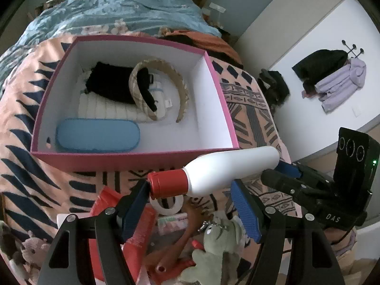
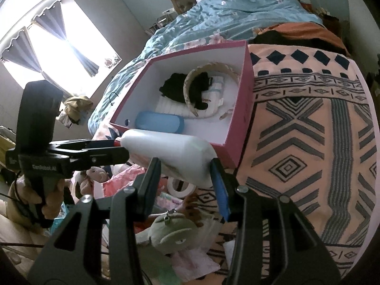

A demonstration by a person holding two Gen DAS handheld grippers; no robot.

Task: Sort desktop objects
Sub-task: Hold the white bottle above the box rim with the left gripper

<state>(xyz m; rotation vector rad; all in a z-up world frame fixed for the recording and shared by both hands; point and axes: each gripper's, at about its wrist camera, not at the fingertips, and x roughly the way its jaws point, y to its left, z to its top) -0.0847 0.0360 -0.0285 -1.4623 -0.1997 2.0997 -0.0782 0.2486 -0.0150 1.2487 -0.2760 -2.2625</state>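
A white bottle (image 1: pixel 228 168) with a red cap (image 1: pixel 167 184) hangs in the air in front of a pink box (image 1: pixel 133 159). My right gripper (image 2: pixel 185 166) is shut on the bottle's wide base (image 2: pixel 175 152). My left gripper (image 1: pixel 190 197) is open; the red cap lies between its fingers, touching the left pad (image 1: pixel 136 199). The right gripper also shows in the left wrist view (image 1: pixel 285 175); the left gripper shows in the right wrist view (image 2: pixel 104 147). The box (image 2: pixel 247 109) holds a blue case (image 1: pixel 97 135), a beige headband (image 1: pixel 156 90), black cloth and white items.
The box sits on a bed with a peach patterned blanket (image 2: pixel 308 118). Below the grippers lies a pile: a grey-green plush toy (image 1: pixel 213 249), a tape roll (image 1: pixel 167 205), red packaging (image 1: pixel 140 232), a small plush (image 1: pixel 33 249). Coats hang on the wall (image 1: pixel 332 78).
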